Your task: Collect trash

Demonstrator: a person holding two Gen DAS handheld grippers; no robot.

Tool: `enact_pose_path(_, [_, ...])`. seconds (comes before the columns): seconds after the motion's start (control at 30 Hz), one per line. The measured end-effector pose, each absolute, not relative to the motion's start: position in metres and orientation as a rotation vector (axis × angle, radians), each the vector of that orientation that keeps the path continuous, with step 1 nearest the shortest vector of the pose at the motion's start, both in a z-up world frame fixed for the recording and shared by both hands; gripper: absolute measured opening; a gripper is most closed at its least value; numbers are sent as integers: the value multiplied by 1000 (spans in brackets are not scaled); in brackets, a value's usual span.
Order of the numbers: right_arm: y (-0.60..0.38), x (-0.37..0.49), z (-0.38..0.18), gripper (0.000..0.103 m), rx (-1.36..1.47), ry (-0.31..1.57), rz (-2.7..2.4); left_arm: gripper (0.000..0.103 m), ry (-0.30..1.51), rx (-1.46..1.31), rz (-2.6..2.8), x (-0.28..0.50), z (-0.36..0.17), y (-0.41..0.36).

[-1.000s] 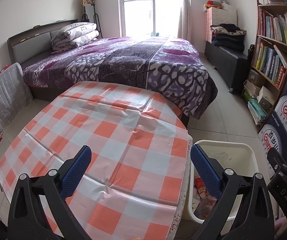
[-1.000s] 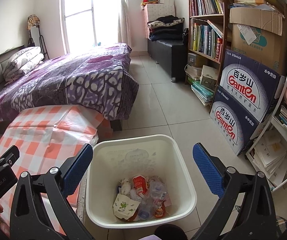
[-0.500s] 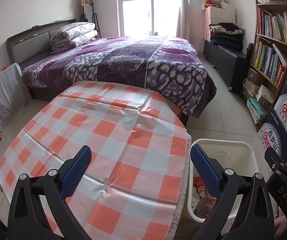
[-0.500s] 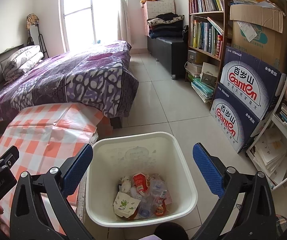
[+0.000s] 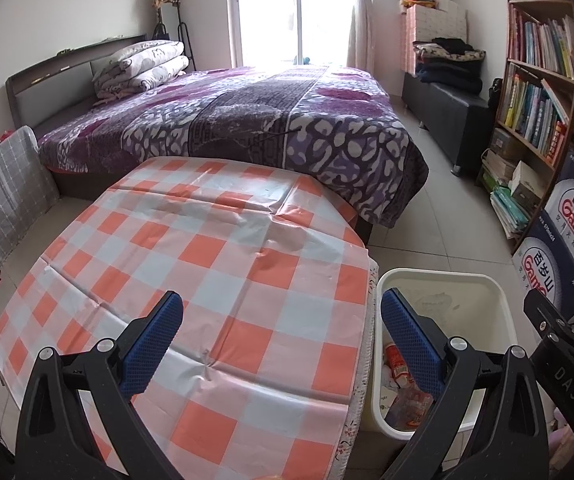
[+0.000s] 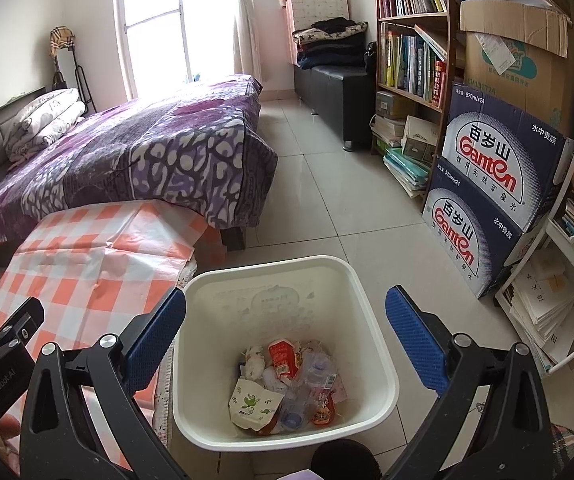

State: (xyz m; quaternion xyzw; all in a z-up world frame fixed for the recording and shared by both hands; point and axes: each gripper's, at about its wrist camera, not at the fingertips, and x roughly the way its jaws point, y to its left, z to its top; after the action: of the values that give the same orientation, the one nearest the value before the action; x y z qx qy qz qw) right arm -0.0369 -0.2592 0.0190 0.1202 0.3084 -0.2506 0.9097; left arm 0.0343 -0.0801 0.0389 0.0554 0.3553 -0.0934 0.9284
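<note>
- The trash [image 6: 287, 384] is all down in the bottom of the white bin [image 6: 371, 312]. I see a red and white carton [image 6: 283, 358], a white packet with green leaves [image 6: 253, 402], and some clear plastic bottles [image 6: 319, 376].
- There may be more small bits under them, but I can't tell from here.
- The bin stands on the tile floor [image 6: 327, 208], just beside the edge of the table.
- My right gripper [image 6: 286, 334] hangs over the bin. Its blue pads [image 6: 417, 338] are spread wide apart and hold nothing.
- My left gripper [image 5: 282, 338] hangs over the table. Its pads [image 5: 153, 344] are spread wide too, with nothing between them.
- From the left camera, one pad sits in front of the bin [image 5: 499, 304] and hides part of the trash.
- The table has an orange and white checked cloth [image 5: 215, 264] on it. The cloth has creases.
- Behind the table is a bed with a purple blanket [image 5: 255, 120]. A folded quilt [image 5: 139, 64] lies near the head of the bed.
- To the right of the bin, two blue water boxes [image 6: 487, 200] are stacked, one on the other.
- Behind the boxes is a bookshelf [image 6: 411, 52] full of books.
- A bright window [image 5: 291, 12] is at the far wall.
</note>
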Motion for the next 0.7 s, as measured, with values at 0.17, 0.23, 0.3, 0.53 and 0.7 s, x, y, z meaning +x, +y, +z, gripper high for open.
enact_pose_path(0.17, [-261,-37,19,96,248,640,-514,96,731,112,-184,35,39,-79])
enact_pose_path(0.23, [-262,-36,20,96,248,640,-514,96,733,109,-181,36,39,-78])
enact_pose_path(0.3, [-261,-36,19,96,246,641,-514,96,734,109,-181,36,39,-77])
enact_pose_path(0.53, [-261,-36,19,96,248,642,-515,96,727,114,-177,37,39,-76])
enact_pose_path(0.7, [-261,-36,19,96,247,645,-514,96,729,115,-177,37,39,-75])
